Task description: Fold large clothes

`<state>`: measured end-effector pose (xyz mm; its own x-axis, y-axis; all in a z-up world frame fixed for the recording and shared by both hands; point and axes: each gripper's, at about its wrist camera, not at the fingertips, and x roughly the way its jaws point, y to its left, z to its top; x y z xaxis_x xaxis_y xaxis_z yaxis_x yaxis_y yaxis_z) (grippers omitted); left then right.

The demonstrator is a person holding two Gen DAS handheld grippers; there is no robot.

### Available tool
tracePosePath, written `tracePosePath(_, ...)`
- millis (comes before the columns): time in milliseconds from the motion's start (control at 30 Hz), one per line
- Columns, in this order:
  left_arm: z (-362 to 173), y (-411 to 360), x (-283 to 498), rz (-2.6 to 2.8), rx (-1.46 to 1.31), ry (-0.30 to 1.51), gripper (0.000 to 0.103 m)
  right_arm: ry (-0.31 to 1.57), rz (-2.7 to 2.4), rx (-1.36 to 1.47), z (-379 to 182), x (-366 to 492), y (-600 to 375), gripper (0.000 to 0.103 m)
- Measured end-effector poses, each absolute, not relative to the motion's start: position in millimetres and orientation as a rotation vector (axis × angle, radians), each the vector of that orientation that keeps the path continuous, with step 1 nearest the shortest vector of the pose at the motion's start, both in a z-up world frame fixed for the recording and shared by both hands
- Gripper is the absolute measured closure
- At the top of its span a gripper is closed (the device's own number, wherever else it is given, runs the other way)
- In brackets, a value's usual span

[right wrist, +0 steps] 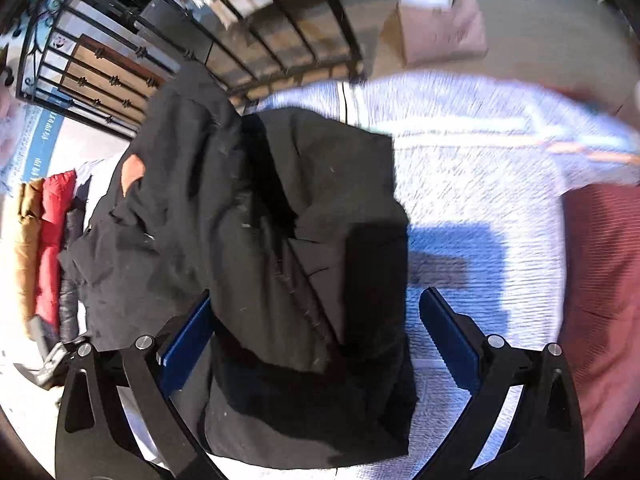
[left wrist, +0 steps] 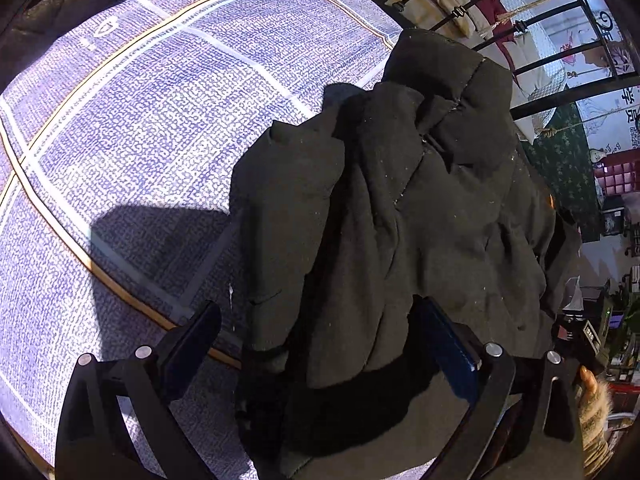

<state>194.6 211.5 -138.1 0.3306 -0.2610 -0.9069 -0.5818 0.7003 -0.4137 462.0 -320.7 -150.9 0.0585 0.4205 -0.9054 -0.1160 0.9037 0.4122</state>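
Left wrist view first: the left gripper [left wrist: 316, 344] has its 2 fingers spread wide, the left finger over the bedspread [left wrist: 140, 140] and the right finger tucked under or against the lower edge of the black padded jacket [left wrist: 400, 208]; whether that pad really touches the cloth I cannot tell. The jacket lies bunched on the blue-and-white patterned bedspread near a black metal bed rail [left wrist: 560, 52], sleeves and body gathered into a heap, which suggests a fold roughly made and now being squared up. At the far right edge a hand [left wrist: 592, 388] in a fur-trimmed cuff shows. Right wrist view, blurred by motion: the right gripper [right wrist: 316, 336] also stands spread, its 2 blue-padded fingers straddling the jacket's near end, the left one just beside or against the cloth, the right one well clear over the bedspread. A red quilted garment [right wrist: 52, 232] and a tan one hang at the left. Both tools sit at the jacket's near end, likely so the pair can take it together for the next fold.
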Motion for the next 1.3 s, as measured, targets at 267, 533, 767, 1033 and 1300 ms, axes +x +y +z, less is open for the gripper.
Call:
tracePosePath(267,-155.5,218.1,205.5,0.233,-0.882,1.277,0.005,1.545,0.453,0.349,-192.2,476.0,-315.3,0.005)
tracePosePath(533,-151.4,206.8,204.6,0.253,-0.842,1.227,0.028,1.474,0.426,0.323,-186.0,469.9,-302.2,0.024)
tracePosePath(767,-127.0,190.5,200.8,0.277,-0.776,1.201,0.065,1.400,0.395,0.301,-161.1,452.7,-282.9,0.074)
tracePosePath(1033,-82.3,172.2,201.2,0.228,-0.658,1.122,0.081,1.294,0.348,0.300,-106.9,412.3,-279.8,0.084)
tracePosePath(1300,11.0,106.3,234.1,0.046,-0.447,1.006,0.083,1.129,0.341,0.299,-22.9,343.9,-297.5,0.087)
